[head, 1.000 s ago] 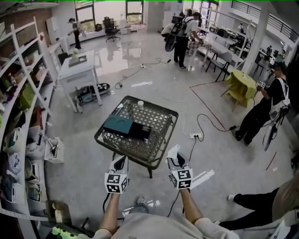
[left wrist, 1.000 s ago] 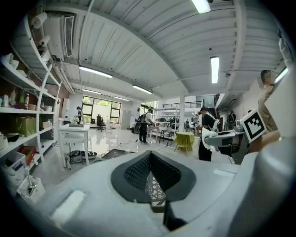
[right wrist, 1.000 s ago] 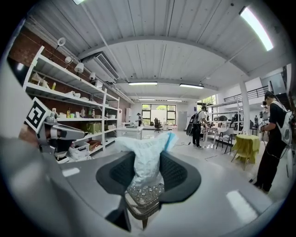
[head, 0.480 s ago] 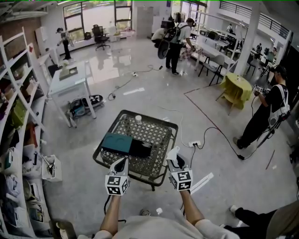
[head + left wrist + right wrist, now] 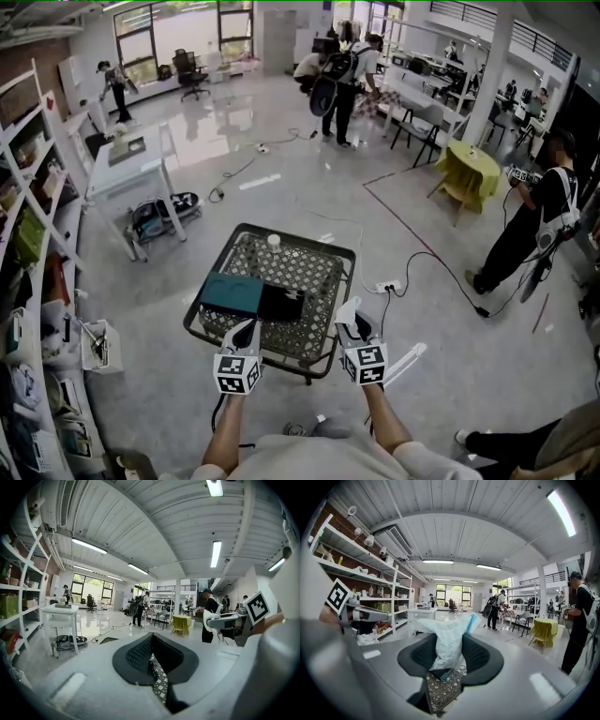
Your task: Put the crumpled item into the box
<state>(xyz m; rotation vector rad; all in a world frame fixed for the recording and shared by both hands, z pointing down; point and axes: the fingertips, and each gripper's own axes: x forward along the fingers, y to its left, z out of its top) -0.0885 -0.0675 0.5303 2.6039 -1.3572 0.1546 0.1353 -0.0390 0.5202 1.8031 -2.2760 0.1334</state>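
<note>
A crumpled white and pale-blue item [image 5: 449, 639] stands up between the dark pads of my right gripper [image 5: 451, 657], which is shut on it. In the head view the right gripper [image 5: 349, 315] hovers at the near edge of a black wire-mesh table [image 5: 314, 262]. On the table lies a box with a teal part [image 5: 232, 292] and a black part [image 5: 282, 303] beside it. My left gripper [image 5: 243, 331] is at the table's near edge too, just in front of the box. Its pads meet at the tips [image 5: 151, 641], with nothing between them.
A small white object [image 5: 273, 240] stands at the table's far edge. Shelving [image 5: 37, 281] lines the left wall and a white table [image 5: 131, 164] stands at back left. Cables and a power strip [image 5: 389, 286] lie on the floor. A person [image 5: 530, 230] stands at right, others far back.
Both grippers have come forward with the person; their tips now reach over the table's near edge. The right gripper's hold on the crumpled item looks unchanged.
</note>
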